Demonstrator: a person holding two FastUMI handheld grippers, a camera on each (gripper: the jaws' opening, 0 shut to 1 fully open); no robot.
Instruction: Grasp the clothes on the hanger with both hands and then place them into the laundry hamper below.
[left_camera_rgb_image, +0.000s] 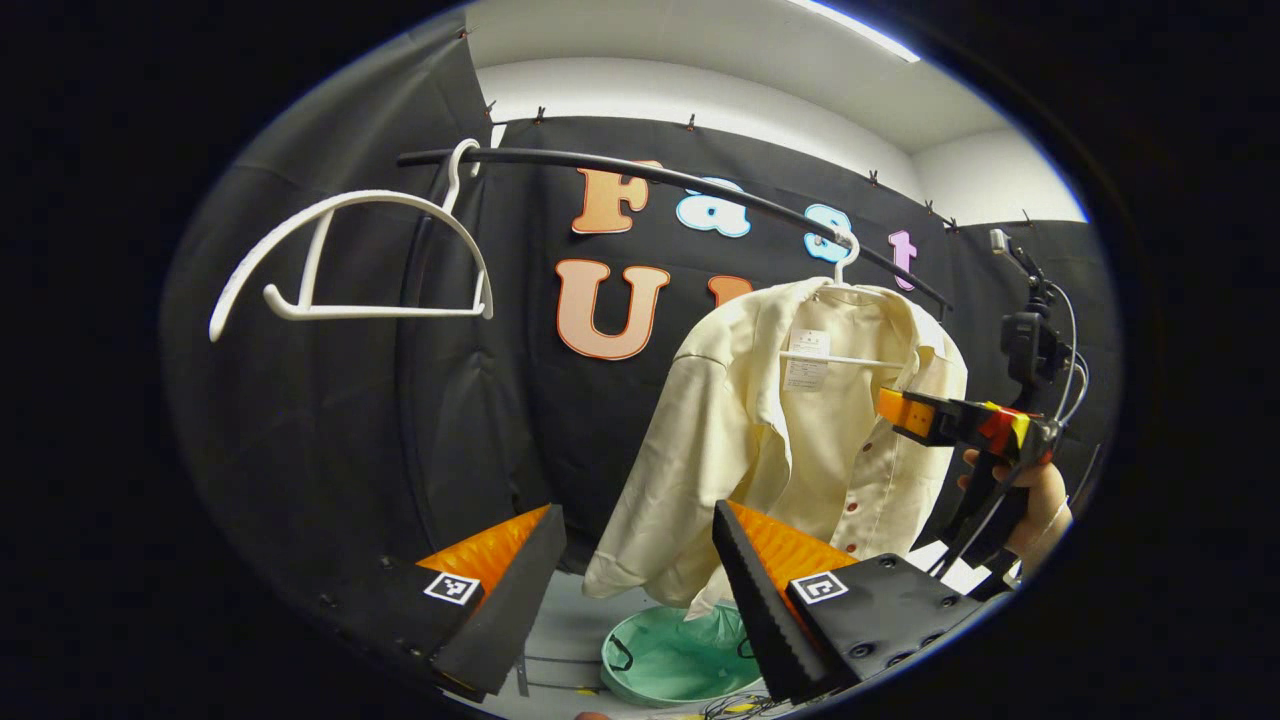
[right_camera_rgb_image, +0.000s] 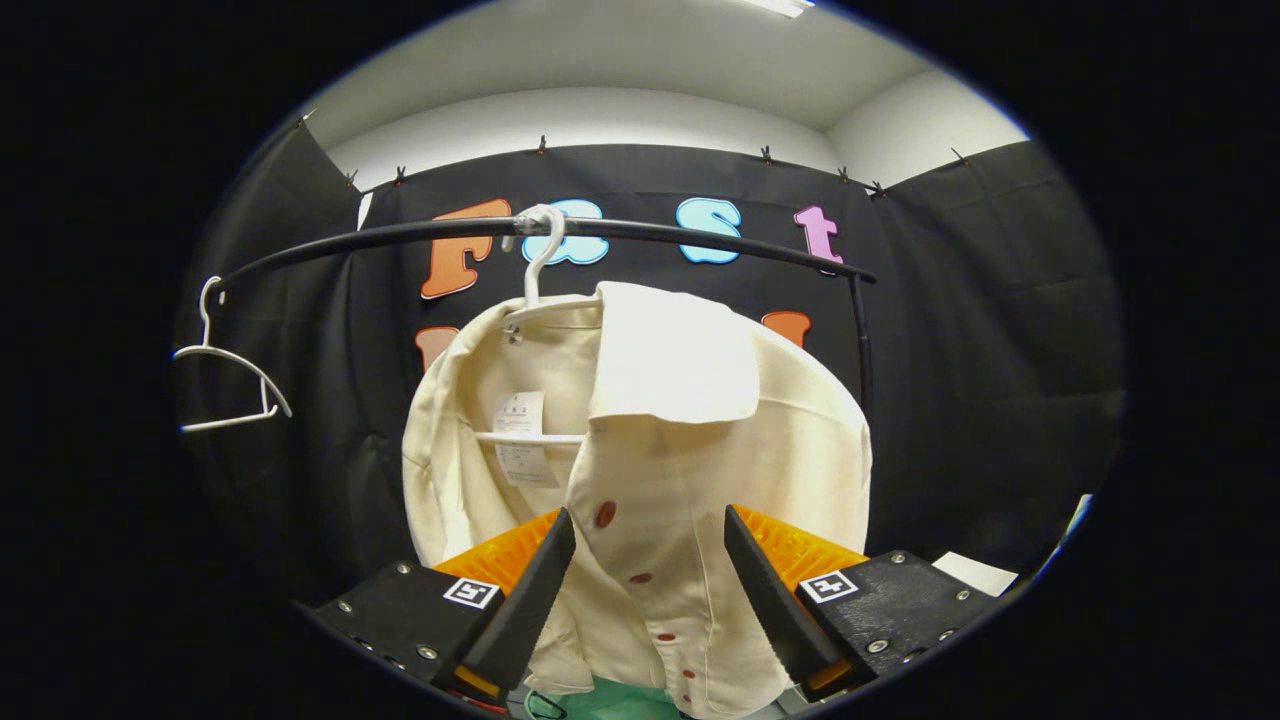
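In the left gripper view, the left gripper (left_camera_rgb_image: 640, 570) stands spread wide with nothing between its fingers. The cream shirt (left_camera_rgb_image: 790, 450) hangs on its hanger (left_camera_rgb_image: 840, 300) from the black rail (left_camera_rgb_image: 620, 172) at about two o'clock, above the green laundry hamper (left_camera_rgb_image: 670, 660) at six. An empty white hanger (left_camera_rgb_image: 350, 260) hangs at ten. The right gripper (left_camera_rgb_image: 905, 412), held by a hand (left_camera_rgb_image: 1035, 505), is at the shirt's right edge at three o'clock; its grip I cannot tell.

In the right gripper view, its fingers stand apart, the shirt's buttoned front between them.
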